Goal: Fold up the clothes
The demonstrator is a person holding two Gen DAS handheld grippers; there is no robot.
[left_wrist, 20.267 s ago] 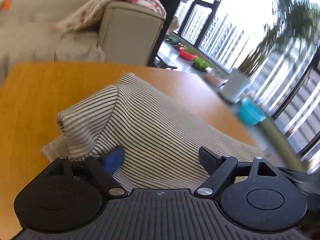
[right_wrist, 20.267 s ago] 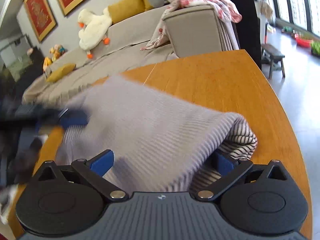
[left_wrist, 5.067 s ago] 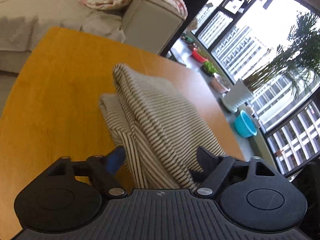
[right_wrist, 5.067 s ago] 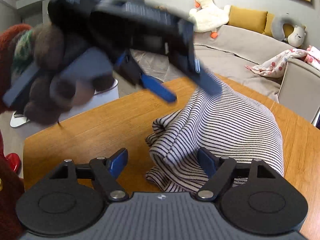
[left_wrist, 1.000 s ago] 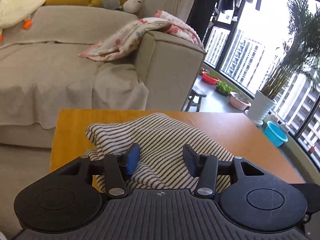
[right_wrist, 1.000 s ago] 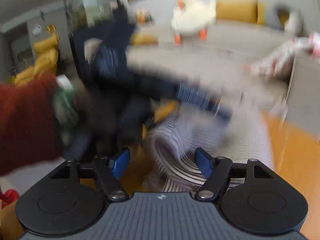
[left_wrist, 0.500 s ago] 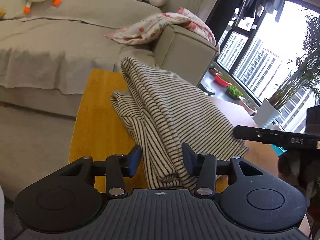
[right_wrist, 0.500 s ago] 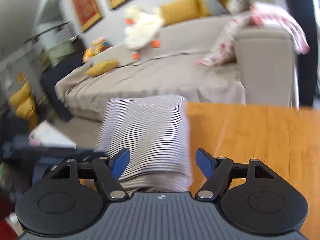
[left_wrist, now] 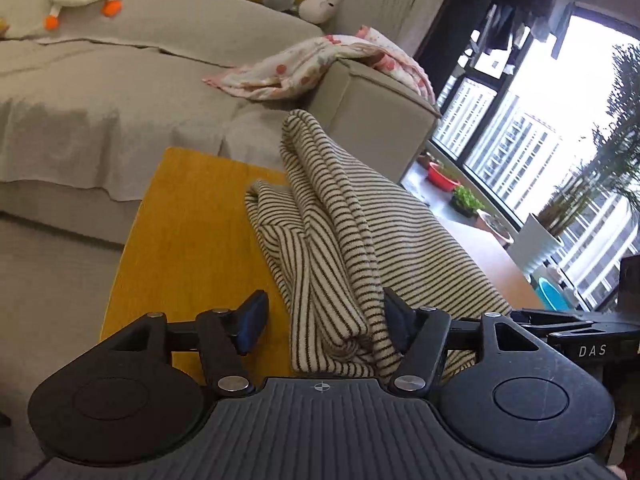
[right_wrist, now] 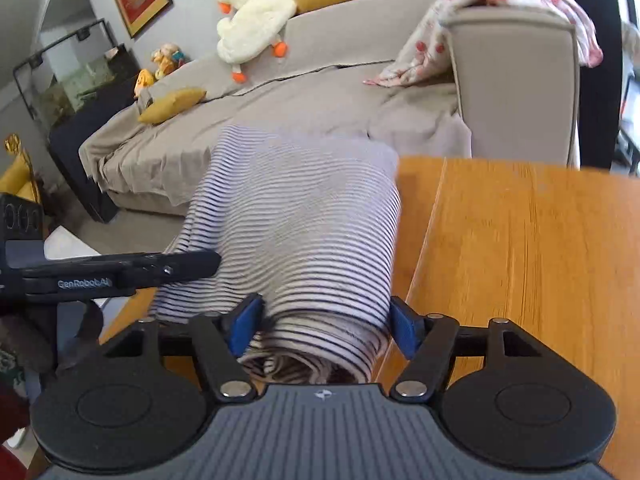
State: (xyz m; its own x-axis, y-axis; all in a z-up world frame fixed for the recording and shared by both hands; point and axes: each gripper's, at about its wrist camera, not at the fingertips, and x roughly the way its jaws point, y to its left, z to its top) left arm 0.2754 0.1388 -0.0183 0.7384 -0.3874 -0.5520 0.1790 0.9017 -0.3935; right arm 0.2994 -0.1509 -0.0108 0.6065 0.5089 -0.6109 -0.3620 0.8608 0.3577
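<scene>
The folded striped garment (left_wrist: pixel 344 232) lies on the wooden table (left_wrist: pixel 188 216), its thick folded edge toward me. My left gripper (left_wrist: pixel 324 324) is open, its jaws on either side of the garment's near end; the cloth touches the right finger (left_wrist: pixel 394 320) and stands apart from the left finger. In the right wrist view the same garment (right_wrist: pixel 304 220) lies between the jaws of my right gripper (right_wrist: pixel 326 326), which is open around its rolled near end. The left gripper's body (right_wrist: pixel 116 270) reaches in from the left against the garment's side.
A grey sofa (left_wrist: pixel 120 92) with a floral blanket (left_wrist: pixel 320 64), a duck plush (right_wrist: pixel 252 8) and yellow cushions stands beyond the table's far edge. Bare table top (right_wrist: pixel 520 248) lies right of the garment. Windows and potted plants (left_wrist: pixel 560 208) are at the right.
My left gripper's jaws have widened around the garment's end. My right gripper has closed in on the garment, whose rolled end now lies between its jaws.
</scene>
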